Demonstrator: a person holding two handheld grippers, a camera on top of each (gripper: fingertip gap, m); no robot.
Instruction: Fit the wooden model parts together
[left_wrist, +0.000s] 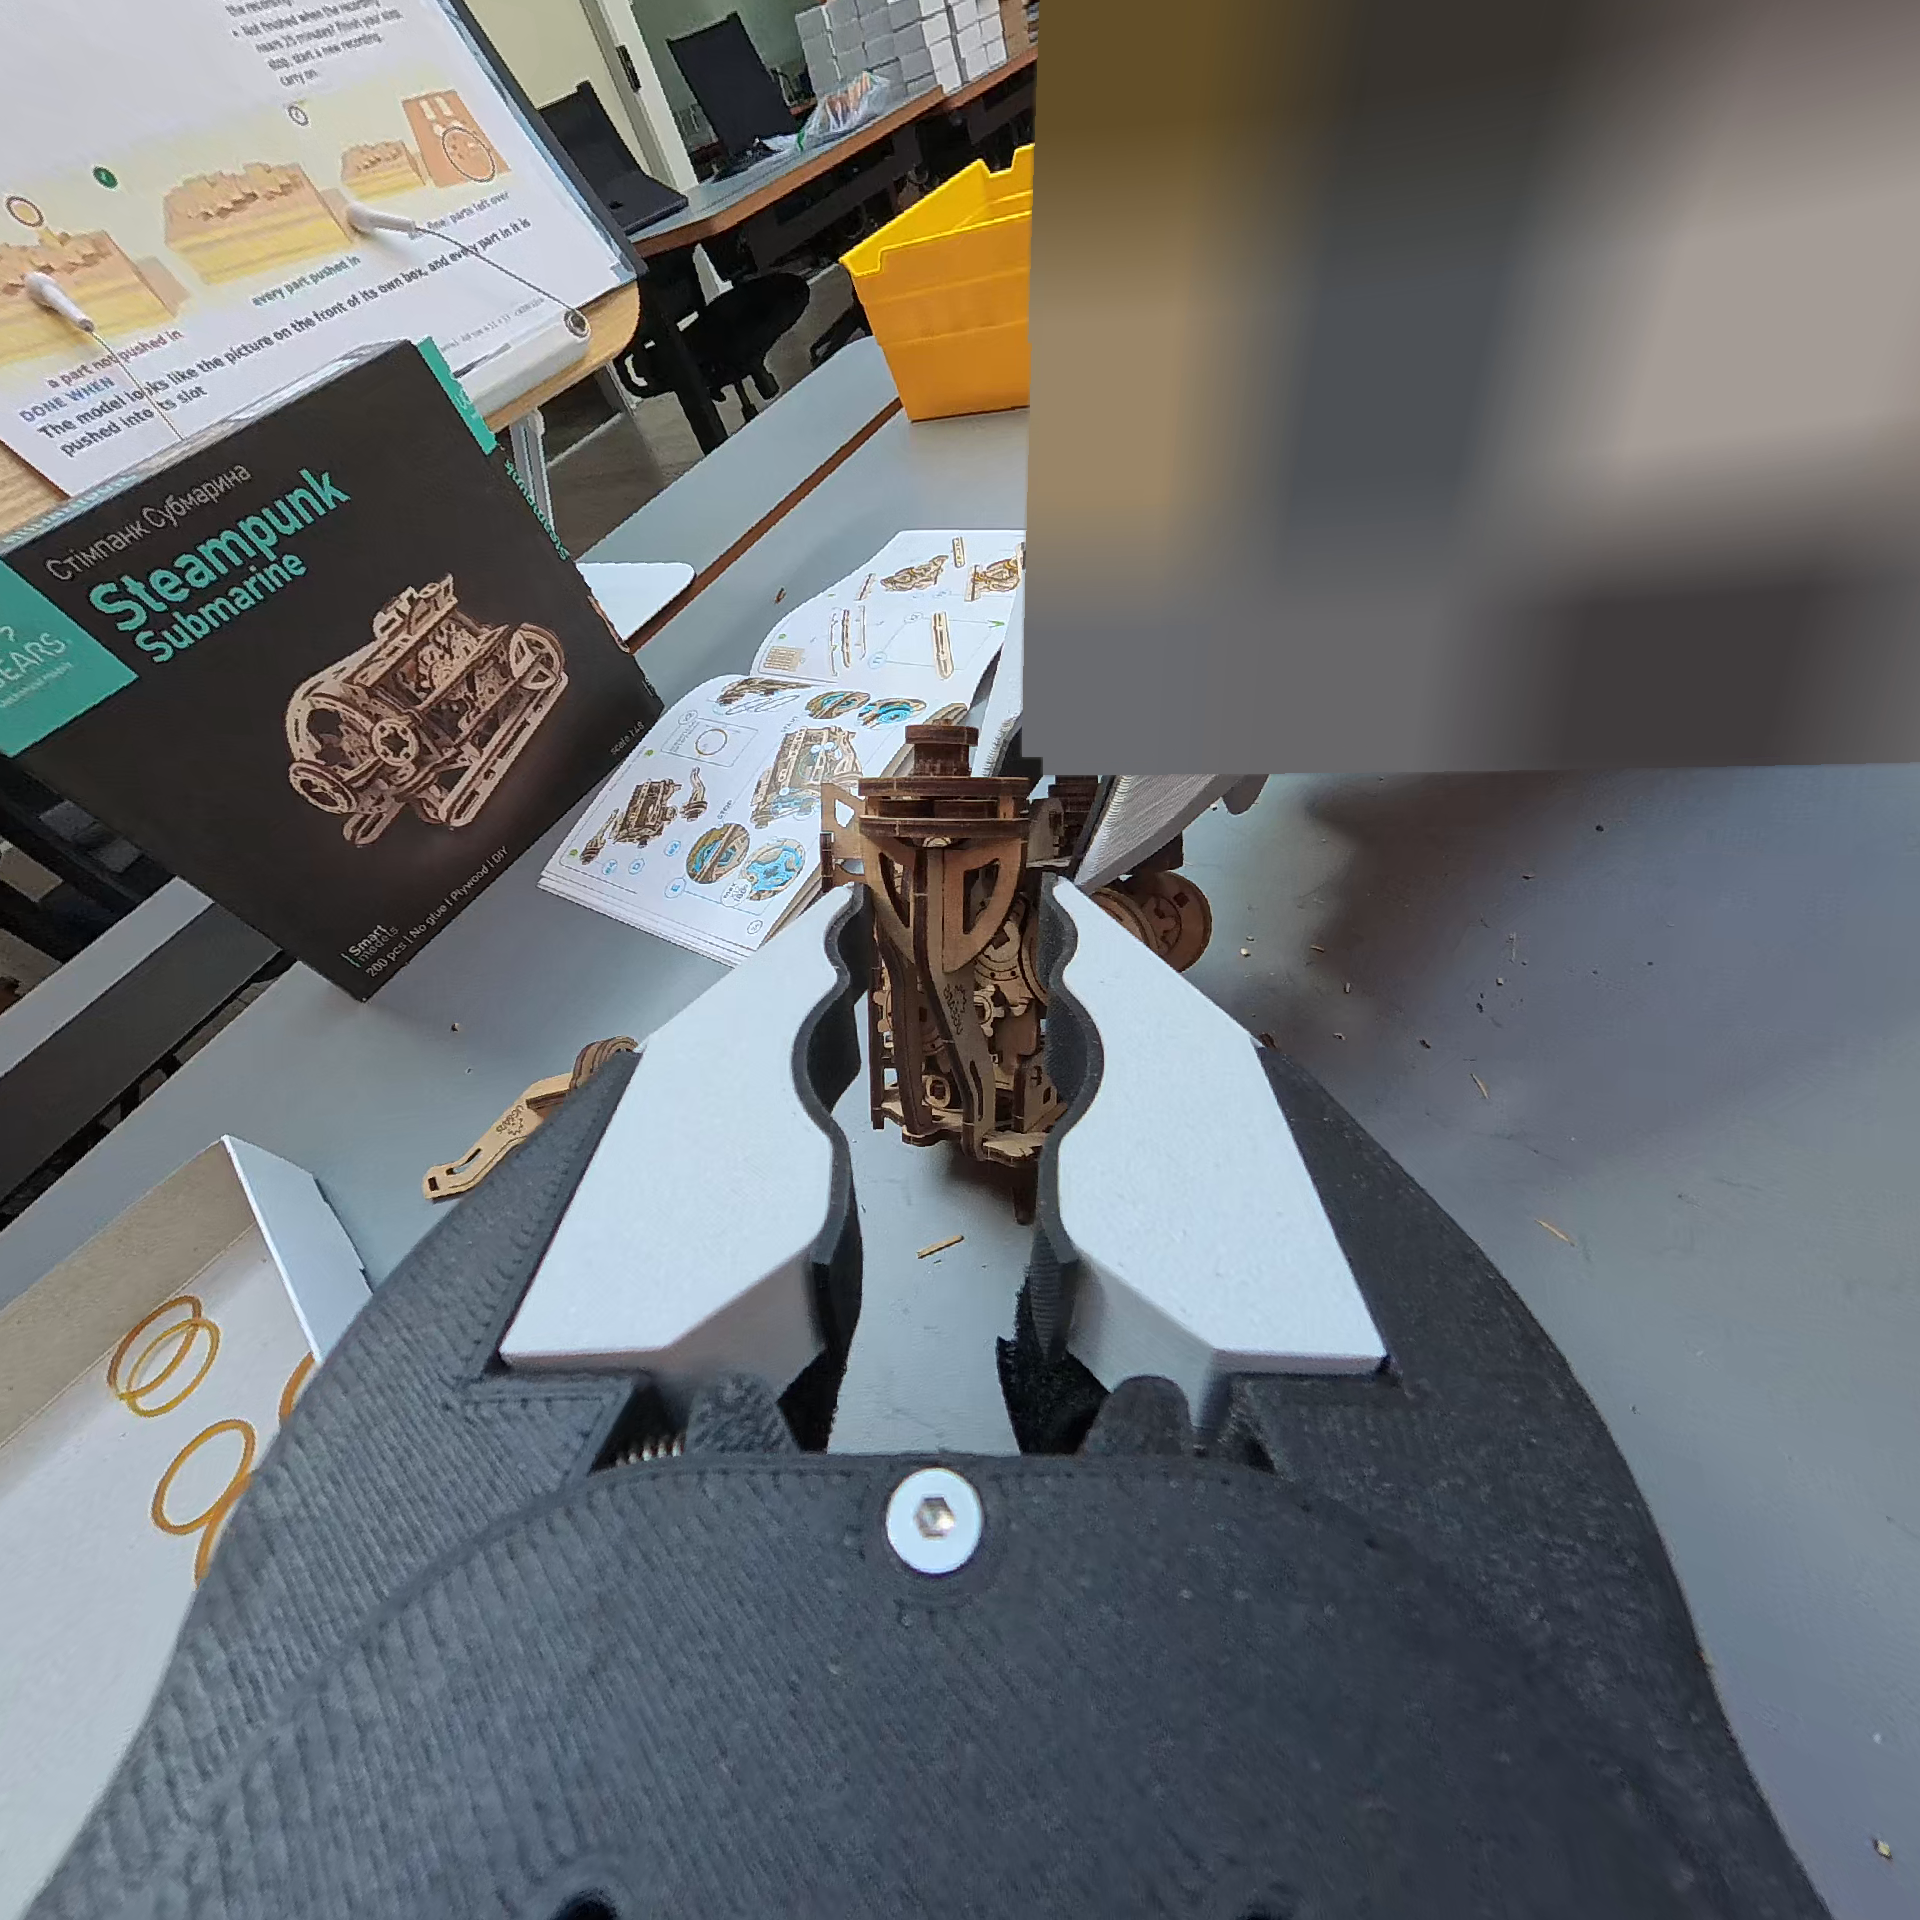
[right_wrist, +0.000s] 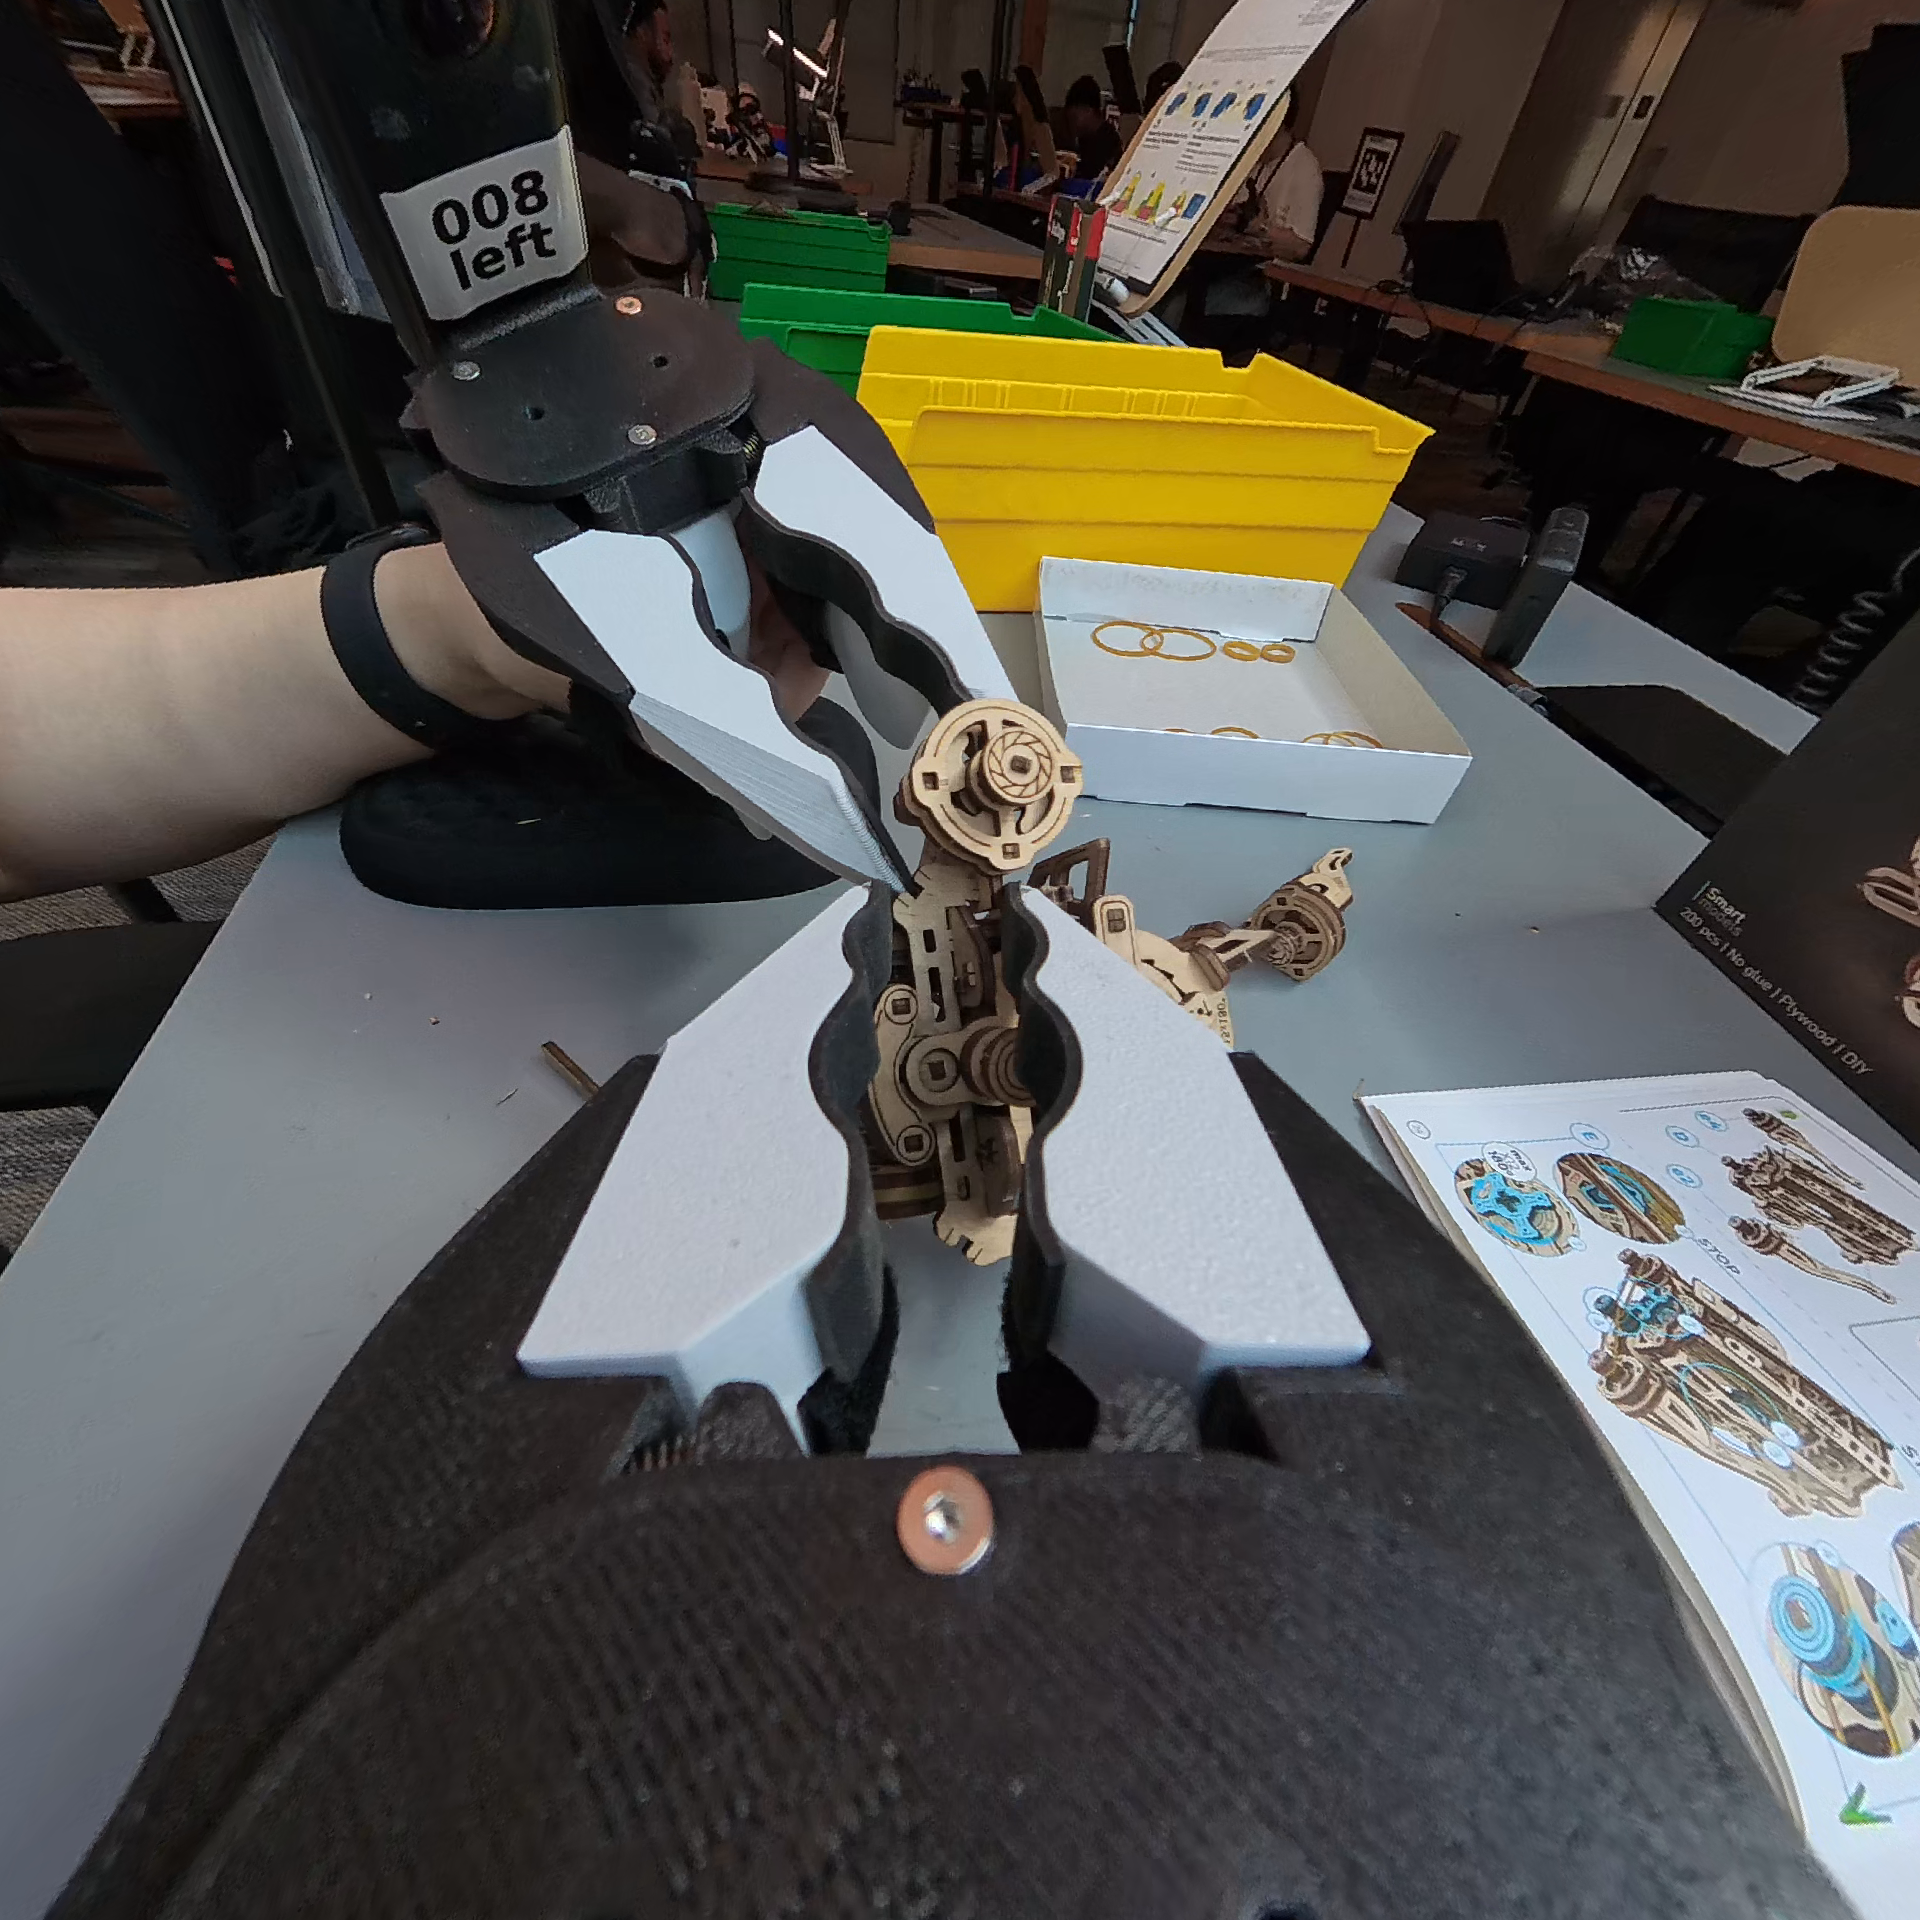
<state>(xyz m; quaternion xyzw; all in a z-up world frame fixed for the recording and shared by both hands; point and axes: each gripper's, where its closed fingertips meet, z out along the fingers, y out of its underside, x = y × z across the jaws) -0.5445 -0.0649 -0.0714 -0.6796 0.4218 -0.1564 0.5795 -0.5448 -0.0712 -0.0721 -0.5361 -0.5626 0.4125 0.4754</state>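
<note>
A tan wooden model assembly (right_wrist: 951, 1039), topped by a round disc (right_wrist: 997, 779), stands upright above the grey table (right_wrist: 364, 1039). My right gripper (right_wrist: 951, 935) is shut on its lower body, with both dark pads pressed against the wood. My left gripper (right_wrist: 914, 821) comes in from the upper left and its fingertips clamp the upper part beside the disc. In the left wrist view the same assembly (left_wrist: 951, 935) sits between my left gripper's (left_wrist: 954, 925) pads. A white finger of the right gripper (left_wrist: 1143, 831) shows behind it.
A second wooden part with a wheel (right_wrist: 1278, 925) lies on the table behind. An open instruction booklet (right_wrist: 1714, 1351) lies to the right and the black kit box (left_wrist: 312, 665) stands to the left. A yellow bin (right_wrist: 1122, 468), a white tray with rubber bands (right_wrist: 1247, 707) and a person's forearm (right_wrist: 156, 707) are nearby. My two grippers' fingertips are within a few centimetres of each other.
</note>
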